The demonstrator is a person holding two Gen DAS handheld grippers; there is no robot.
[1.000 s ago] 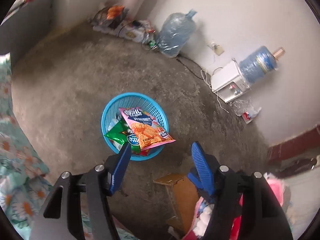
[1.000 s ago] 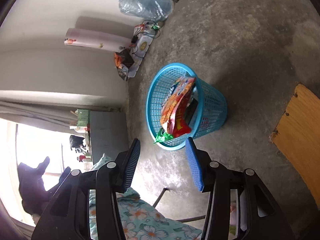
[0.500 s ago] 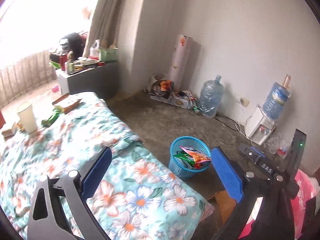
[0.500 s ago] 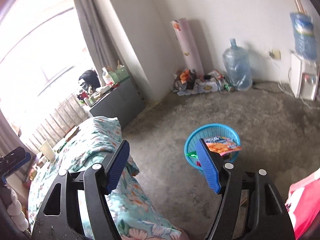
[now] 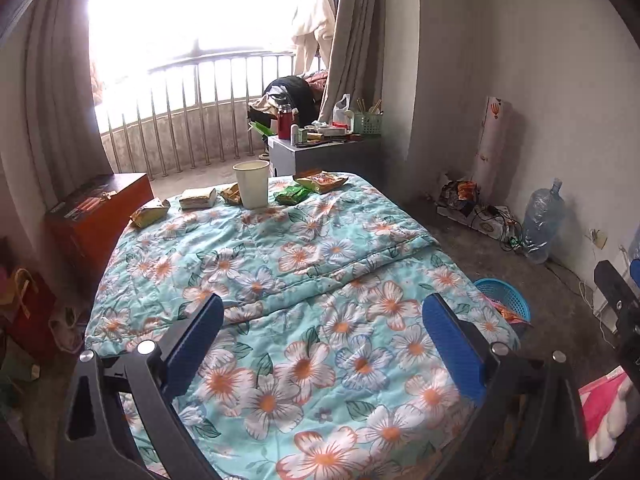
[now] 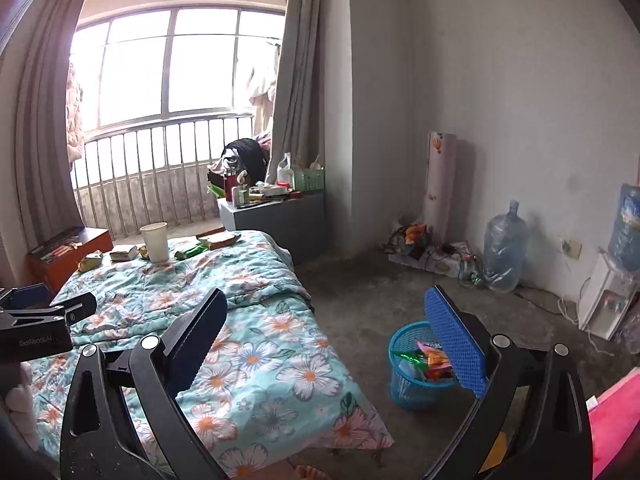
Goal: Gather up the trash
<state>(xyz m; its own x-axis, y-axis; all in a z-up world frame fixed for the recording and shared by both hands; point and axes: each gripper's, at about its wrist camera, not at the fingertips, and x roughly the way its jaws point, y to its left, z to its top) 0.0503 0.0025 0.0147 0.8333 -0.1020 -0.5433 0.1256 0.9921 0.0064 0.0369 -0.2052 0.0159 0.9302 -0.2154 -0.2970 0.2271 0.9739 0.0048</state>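
Note:
At the far end of the bed stand a white paper cup (image 5: 251,184) (image 6: 155,242) and several snack wrappers, among them a green one (image 5: 294,194) and a yellow one (image 5: 150,212). The blue basket (image 6: 416,384) (image 5: 504,296) sits on the floor beside the bed with wrappers (image 6: 432,358) inside. My left gripper (image 5: 323,312) hangs open over the near half of the quilt with nothing between its fingers. The jaws of my right gripper (image 6: 326,300) are opening and empty, over the bed's corner and floor, left of the basket.
The floral quilt (image 5: 320,264) covers the bed. A red-brown chest (image 5: 100,208) stands at its left and a cluttered grey cabinet (image 5: 320,152) behind it. Along the right wall are a paper roll (image 5: 490,140), floor clutter (image 5: 464,196), a water bottle (image 6: 504,252) and a dispenser (image 6: 604,304).
Both views have swung up from the basket on the floor to the bed and the window. Both grippers' jaws have spread wider. The basket now lies low at the right.

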